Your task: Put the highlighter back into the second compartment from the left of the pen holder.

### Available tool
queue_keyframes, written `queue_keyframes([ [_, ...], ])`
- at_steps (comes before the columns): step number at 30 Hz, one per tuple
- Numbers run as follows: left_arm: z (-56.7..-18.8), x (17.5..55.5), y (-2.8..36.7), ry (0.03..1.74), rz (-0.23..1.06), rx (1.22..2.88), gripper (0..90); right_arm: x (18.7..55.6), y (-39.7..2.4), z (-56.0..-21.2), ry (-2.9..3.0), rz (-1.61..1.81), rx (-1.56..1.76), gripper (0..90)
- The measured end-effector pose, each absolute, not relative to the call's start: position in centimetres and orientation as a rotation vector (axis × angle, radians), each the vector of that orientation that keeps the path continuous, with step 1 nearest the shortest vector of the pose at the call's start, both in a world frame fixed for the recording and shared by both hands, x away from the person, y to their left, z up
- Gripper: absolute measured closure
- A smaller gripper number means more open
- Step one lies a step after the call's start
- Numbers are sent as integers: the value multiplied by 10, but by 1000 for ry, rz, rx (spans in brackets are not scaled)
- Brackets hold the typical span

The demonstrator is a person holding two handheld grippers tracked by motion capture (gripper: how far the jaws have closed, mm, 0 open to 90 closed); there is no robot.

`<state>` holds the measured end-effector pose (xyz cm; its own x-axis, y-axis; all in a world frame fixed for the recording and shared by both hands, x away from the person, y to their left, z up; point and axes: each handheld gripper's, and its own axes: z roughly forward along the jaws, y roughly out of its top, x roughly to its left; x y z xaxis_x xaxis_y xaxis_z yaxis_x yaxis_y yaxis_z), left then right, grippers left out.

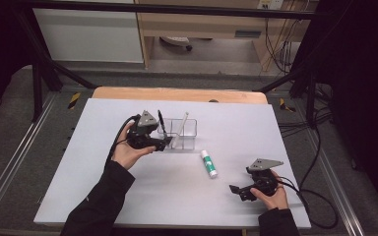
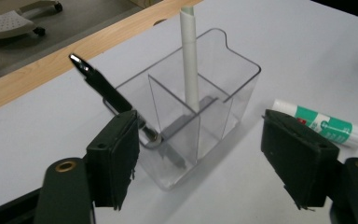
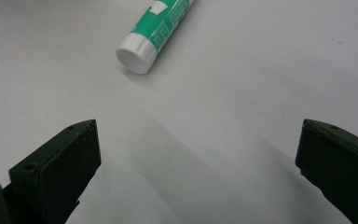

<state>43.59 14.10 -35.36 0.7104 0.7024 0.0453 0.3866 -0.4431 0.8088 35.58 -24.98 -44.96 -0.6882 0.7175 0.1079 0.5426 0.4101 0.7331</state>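
In the high view, left of centre, the left gripper (image 1: pixel 163 143) sits in the person's left hand (image 1: pixel 128 153), its black jaws pointing at the near left end of the clear plastic organiser box with inner dividers (image 1: pixel 189 129), which stands just above the middle of the frame on the pale grey table top (image 1: pixel 103 196). The jaws stand apart with nothing pressed between them; in the left gripper view the box shows between and beyond the two pads. A black pen with a shiny tip (image 2: pixel 103 88) leans out of the box's left compartment toward the upper left of that view, its lower part passing behind the left pad, and whether the two touch cannot be told. A white pen (image 2: pixel 189 60) stands nearly upright in a middle compartment. To the right of the box, a white and green glue stick (image 1: pixel 208 163) lies flat on the table, apart from the box. At lower right in the high view, the right gripper (image 1: pixel 237 190) is held in the right hand (image 1: pixel 271 195) low over the table, jaws wide apart and holding nothing, with the glue stick's white cap lying beyond them in the right gripper view.
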Motion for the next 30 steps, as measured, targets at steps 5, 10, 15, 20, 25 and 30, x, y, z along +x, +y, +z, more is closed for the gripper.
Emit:
queue_keyframes([
  [5, -361, 427, 153, 834, 473, 2102, 201, 356, -249, -450, 2440, 1140, 1114, 5],
  [10, -374, 415, 165, 834, 464, 2124, 145, 356, -249, -450, 2445, 1141, 1114, 5],
  [15, -387, 406, 178, 859, 457, 2123, 112, 356, -248, -451, 2446, 1126, 1130, 5],
  [20, -401, 399, 190, 884, 452, 2128, 86, 356, -246, -451, 2443, 1130, 1141, 5],
  [25, -412, 393, 201, 904, 446, 2125, 84, 356, -245, -450, 2444, 1118, 1158, 5],
  [30, -420, 384, 214, 908, 447, 2113, 84, 356, -241, -446, 2444, 1111, 1146, 4],
])
